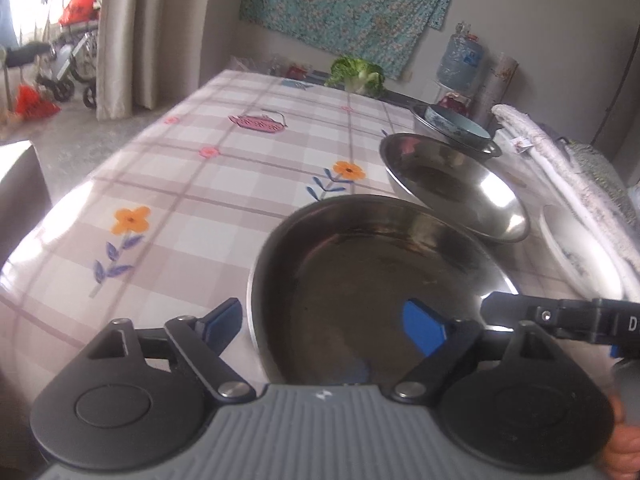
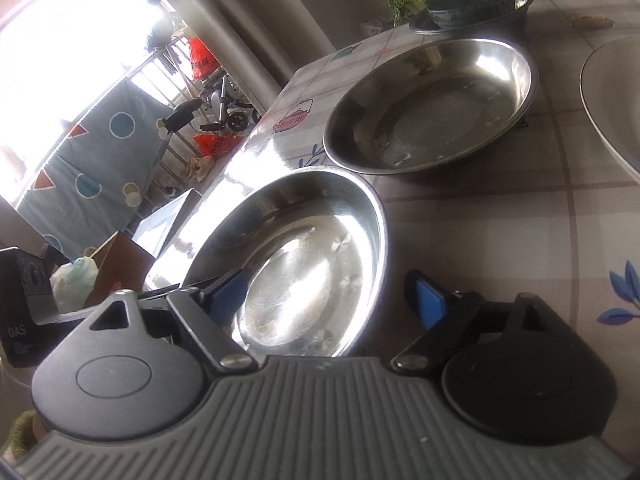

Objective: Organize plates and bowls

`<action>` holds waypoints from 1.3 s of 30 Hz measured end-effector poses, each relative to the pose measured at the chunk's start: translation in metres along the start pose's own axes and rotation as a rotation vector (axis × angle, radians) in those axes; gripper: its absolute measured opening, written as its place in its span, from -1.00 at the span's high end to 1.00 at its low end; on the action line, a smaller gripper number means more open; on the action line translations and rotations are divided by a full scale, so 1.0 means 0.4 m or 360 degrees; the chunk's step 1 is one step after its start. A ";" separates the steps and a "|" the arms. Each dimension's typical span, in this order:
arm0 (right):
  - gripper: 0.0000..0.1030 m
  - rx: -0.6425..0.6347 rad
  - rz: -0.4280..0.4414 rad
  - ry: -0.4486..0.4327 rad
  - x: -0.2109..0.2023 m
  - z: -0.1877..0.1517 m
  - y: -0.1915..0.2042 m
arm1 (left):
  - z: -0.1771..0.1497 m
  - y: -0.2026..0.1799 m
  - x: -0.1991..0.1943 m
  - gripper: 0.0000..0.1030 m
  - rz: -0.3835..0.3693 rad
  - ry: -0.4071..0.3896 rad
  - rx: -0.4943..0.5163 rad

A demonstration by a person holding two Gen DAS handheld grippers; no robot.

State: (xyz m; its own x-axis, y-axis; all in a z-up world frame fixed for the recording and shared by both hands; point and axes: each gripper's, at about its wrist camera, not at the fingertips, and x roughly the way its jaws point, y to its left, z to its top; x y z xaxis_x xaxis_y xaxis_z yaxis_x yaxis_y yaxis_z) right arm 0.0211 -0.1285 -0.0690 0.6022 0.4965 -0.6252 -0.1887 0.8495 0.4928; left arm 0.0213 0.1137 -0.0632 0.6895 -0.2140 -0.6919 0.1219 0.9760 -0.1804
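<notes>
A steel plate (image 1: 372, 280) lies close in front of my left gripper (image 1: 324, 326), which is open and straddles its near left rim. The same plate (image 2: 312, 256) sits before my right gripper (image 2: 332, 300), which is open with its fingers on either side of the plate's right rim. The right gripper's black arm (image 1: 560, 316) shows at the plate's right edge. Behind lies a larger steel plate (image 1: 456, 184) (image 2: 432, 104). Farther back, a blue-green ceramic bowl (image 1: 460, 124) (image 2: 472, 4) sits inside a steel bowl (image 1: 484, 146).
A white plate (image 1: 576, 256) (image 2: 616, 100) lies at the right, beside rolled white cloth (image 1: 560, 168). A green vegetable (image 1: 356, 72) lies at the table's far end. The checked tablecloth (image 1: 200, 184) stretches to the left.
</notes>
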 end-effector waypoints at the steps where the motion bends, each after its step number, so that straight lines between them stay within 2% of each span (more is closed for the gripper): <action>1: -0.35 -0.0029 -0.0030 -0.0009 0.000 0.000 0.004 | -0.001 -0.001 -0.002 -0.58 0.0026 -0.0013 0.0024; 2: -0.29 -0.0058 -0.0057 -0.0016 0.001 -0.001 0.009 | -0.002 0.001 -0.003 -0.49 0.0042 -0.0019 0.0036; 4: -0.04 -0.0096 -0.0108 -0.0026 0.004 -0.002 0.014 | -0.003 0.005 0.000 -0.34 0.0055 -0.0017 0.0034; 9: 0.23 -0.0121 -0.0192 -0.0045 0.001 -0.011 0.010 | -0.010 0.006 0.004 0.00 0.0095 -0.0027 0.0072; 11: 0.35 -0.0127 -0.0218 -0.0054 -0.003 -0.013 0.005 | -0.012 0.004 0.005 0.23 0.0104 -0.0030 0.0088; 17: 0.70 -0.0147 -0.0227 -0.0048 -0.014 -0.025 -0.002 | -0.013 0.016 0.001 0.60 0.0162 -0.0038 0.0066; 19: 0.77 -0.0165 -0.0219 -0.0045 -0.016 -0.030 0.006 | -0.012 0.021 -0.002 0.62 0.0161 -0.0038 0.0050; 35: 0.76 -0.0178 -0.0192 -0.0045 -0.029 -0.042 0.010 | -0.008 0.027 -0.022 0.67 0.0177 -0.0009 0.0056; 39: 0.76 -0.0179 -0.0193 -0.0044 -0.029 -0.042 0.009 | -0.008 0.029 -0.009 0.54 0.0173 0.0035 0.0050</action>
State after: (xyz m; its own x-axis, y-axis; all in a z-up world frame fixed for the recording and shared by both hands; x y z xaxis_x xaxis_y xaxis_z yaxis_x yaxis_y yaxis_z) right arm 0.0003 -0.1281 -0.0702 0.6468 0.3855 -0.6581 -0.1982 0.9182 0.3430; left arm 0.0180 0.1258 -0.0651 0.6841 -0.1075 -0.7214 0.0699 0.9942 -0.0818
